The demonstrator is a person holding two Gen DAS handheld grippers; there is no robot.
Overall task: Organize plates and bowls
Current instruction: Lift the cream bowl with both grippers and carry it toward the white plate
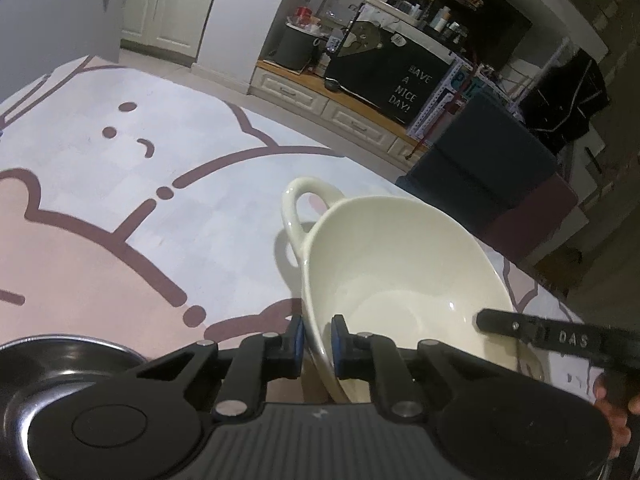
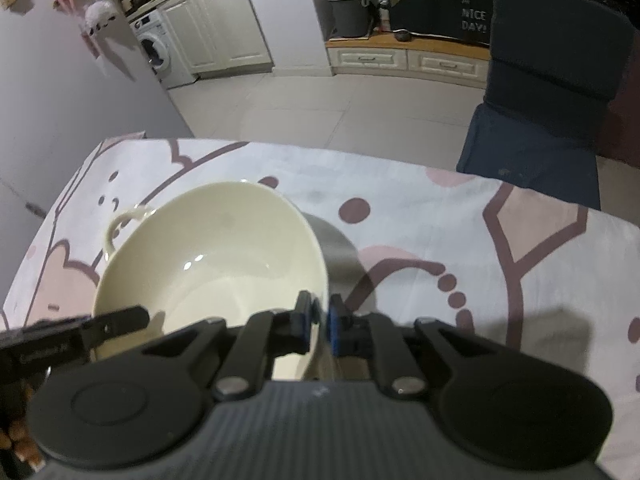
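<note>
Cream handled bowl (image 1: pixel 400 272), above the tablecloth (image 1: pixel 120 200), is clamped at opposite rims by my left gripper (image 1: pixel 319 346) and right gripper (image 2: pixel 319 330); I should keep both level.

Left gripper (image 1: pixel 319 346): jaws nearly together, blue pads (image 1: pixel 298 344) pressed on both faces of the rim of the cream bowl (image 1: pixel 400 272), one finger outside, one inside. Right gripper (image 2: pixel 319 326): same state, blue pads (image 2: pixel 333 330) pinching the opposite rim. Each gripper's black finger shows in the other's view, over the bowl's edge. Bare fingers of the right hand (image 1: pixel 618 412) wrap its handle; left-hand fingertips (image 2: pixel 16 438) just visible.
</note>
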